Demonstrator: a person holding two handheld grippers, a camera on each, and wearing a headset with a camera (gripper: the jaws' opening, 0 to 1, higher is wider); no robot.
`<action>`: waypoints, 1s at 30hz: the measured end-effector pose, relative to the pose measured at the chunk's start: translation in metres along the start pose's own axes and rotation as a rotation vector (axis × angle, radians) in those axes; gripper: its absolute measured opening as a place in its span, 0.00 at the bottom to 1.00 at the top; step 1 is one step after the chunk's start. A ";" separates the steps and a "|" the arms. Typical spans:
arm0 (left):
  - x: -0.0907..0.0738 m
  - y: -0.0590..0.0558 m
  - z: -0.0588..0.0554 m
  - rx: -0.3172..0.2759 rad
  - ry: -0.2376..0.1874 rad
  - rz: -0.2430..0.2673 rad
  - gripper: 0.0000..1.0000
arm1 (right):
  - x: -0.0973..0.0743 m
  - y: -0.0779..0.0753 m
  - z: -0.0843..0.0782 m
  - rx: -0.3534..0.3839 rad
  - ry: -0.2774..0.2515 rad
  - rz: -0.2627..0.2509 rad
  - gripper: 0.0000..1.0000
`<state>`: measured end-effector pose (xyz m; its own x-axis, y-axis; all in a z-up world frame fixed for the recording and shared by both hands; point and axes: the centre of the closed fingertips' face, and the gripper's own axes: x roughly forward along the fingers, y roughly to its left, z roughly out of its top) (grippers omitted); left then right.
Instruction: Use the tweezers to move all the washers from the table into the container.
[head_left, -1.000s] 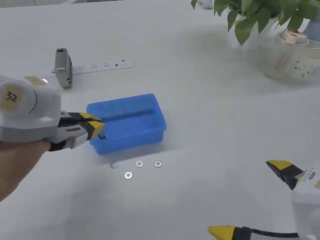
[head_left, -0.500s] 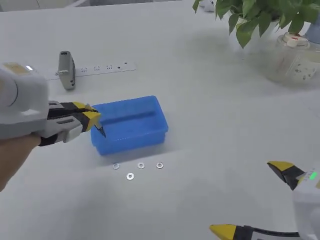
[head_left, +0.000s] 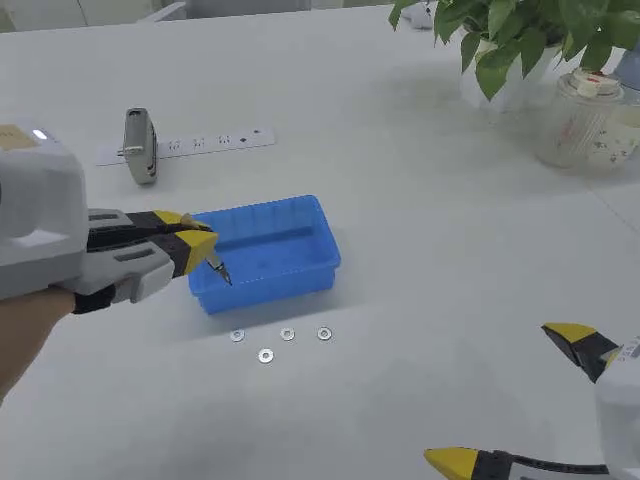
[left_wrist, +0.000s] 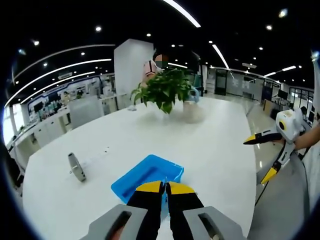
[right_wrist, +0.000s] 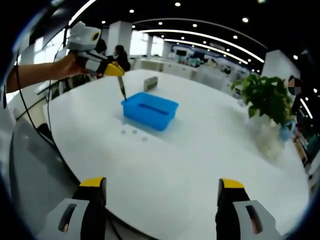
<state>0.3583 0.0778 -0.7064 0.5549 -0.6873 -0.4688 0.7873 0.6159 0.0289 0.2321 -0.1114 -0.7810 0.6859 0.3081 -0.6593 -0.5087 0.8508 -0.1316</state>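
Since a second ago, the left hand-held gripper (head_left: 198, 243) has swung the slim dark metal tweezers (head_left: 218, 268) further out, so that their tip now hangs over the near left corner of the blue rectangular plastic container (head_left: 275, 287). From the head view we see its jaws clenched on the tweezers, which slant down and to the right. Four small silver metal washers (head_left: 288, 334) lie on the white tabletop (head_left: 420, 200) just in front of the container, apart from it and from the tweezers' tip. The right hand-held gripper (head_left: 510, 398) is at the lower right, well away, its jaws spread wide and grasping nothing. In the left gripper view we look along yellow-tipped jaws pressed together above the container (left_wrist: 145, 175), with the right hand-held gripper (left_wrist: 257, 160) coming in from the right, jaws apart. In the right gripper view its own jaws stand far apart; across the tabletop (right_wrist: 200, 150) the left hand-held gripper (right_wrist: 114, 70) holds the tweezers (right_wrist: 122, 89) pointing down at the container's (right_wrist: 150, 110) left end, the washers (right_wrist: 132, 132) lying just in front.
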 end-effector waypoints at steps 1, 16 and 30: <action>0.000 -0.003 -0.002 -0.001 0.002 -0.004 0.00 | 0.000 0.000 0.000 0.001 -0.001 0.000 0.91; 0.017 -0.020 -0.040 -0.022 0.064 -0.035 0.00 | 0.001 -0.003 -0.002 0.001 0.005 -0.006 0.89; 0.026 -0.009 -0.057 -0.038 0.096 -0.012 0.00 | 0.002 -0.004 -0.005 -0.008 0.021 -0.010 0.87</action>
<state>0.3505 0.0766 -0.7695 0.5159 -0.6556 -0.5513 0.7820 0.6232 -0.0094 0.2329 -0.1162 -0.7860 0.6802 0.2904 -0.6730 -0.5061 0.8503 -0.1446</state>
